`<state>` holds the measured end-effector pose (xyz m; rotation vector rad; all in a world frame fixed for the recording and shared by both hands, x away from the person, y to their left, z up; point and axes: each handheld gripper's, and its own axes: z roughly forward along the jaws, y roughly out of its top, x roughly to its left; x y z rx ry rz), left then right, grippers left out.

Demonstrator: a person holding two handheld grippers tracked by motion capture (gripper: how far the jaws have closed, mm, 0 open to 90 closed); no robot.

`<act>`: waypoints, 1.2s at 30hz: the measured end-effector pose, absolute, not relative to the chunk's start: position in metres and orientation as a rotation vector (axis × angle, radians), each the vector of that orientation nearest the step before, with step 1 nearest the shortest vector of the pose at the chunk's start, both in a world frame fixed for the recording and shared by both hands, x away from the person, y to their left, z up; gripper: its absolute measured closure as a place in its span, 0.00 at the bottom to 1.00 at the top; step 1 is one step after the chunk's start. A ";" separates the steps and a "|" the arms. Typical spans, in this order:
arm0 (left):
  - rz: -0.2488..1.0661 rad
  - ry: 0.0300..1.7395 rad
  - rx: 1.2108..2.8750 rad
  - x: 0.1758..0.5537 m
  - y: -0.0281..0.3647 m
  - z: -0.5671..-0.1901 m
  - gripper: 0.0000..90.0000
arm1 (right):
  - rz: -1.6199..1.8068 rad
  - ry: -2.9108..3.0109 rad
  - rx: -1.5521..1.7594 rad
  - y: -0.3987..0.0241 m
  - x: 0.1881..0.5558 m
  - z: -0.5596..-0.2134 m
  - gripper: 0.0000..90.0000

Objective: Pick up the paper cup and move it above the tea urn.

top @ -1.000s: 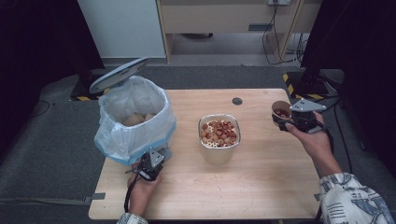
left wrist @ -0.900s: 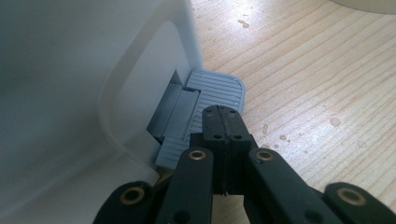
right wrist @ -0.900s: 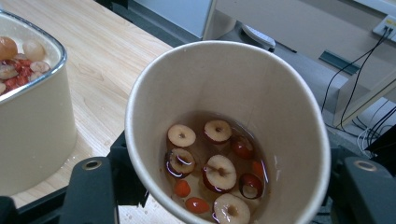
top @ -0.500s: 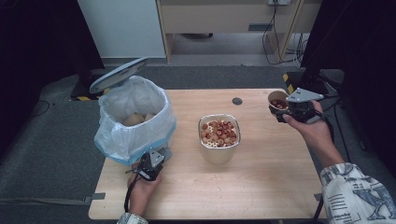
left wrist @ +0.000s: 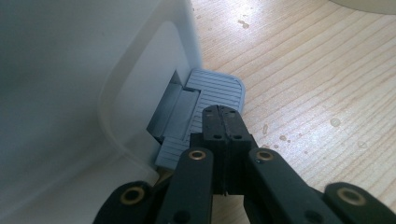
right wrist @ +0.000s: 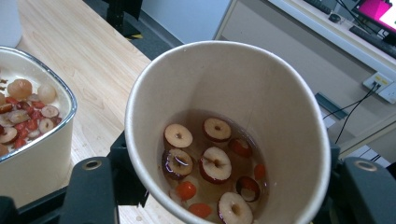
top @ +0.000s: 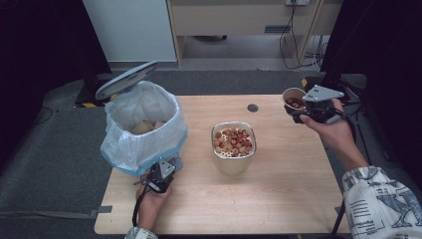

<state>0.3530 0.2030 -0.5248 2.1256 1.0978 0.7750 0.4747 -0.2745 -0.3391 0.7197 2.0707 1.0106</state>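
We note the largest item first: the white-lined bin (top: 142,127) stands at the counter's (top: 278,199) left end, lid up, with the left tongs (top: 160,175) clenched empty and resting on its grey pedal (left wrist: 205,109); if that pressure slips off the ribbed plate, we judge the lid could drop, or the light bin could skid. Mid-counter sits the metal bowl (top: 233,144) of dried fruit; a careless sweep across it could tip or contaminate it. The paper cup (right wrist: 224,130), grasped by the right tongs (top: 298,110), hangs in the air off the counter's far right corner, tilted, holding liquid with jujube slices (right wrist: 214,164) and red berries. Squeezing harder could buckle the thin wall; more tilt could spill liquid over counter or bowl.
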 end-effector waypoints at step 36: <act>0.774 1.099 2.118 0.353 0.203 -0.525 0.99 | 1.001 2.107 0.555 -0.229 0.487 -0.307 0.38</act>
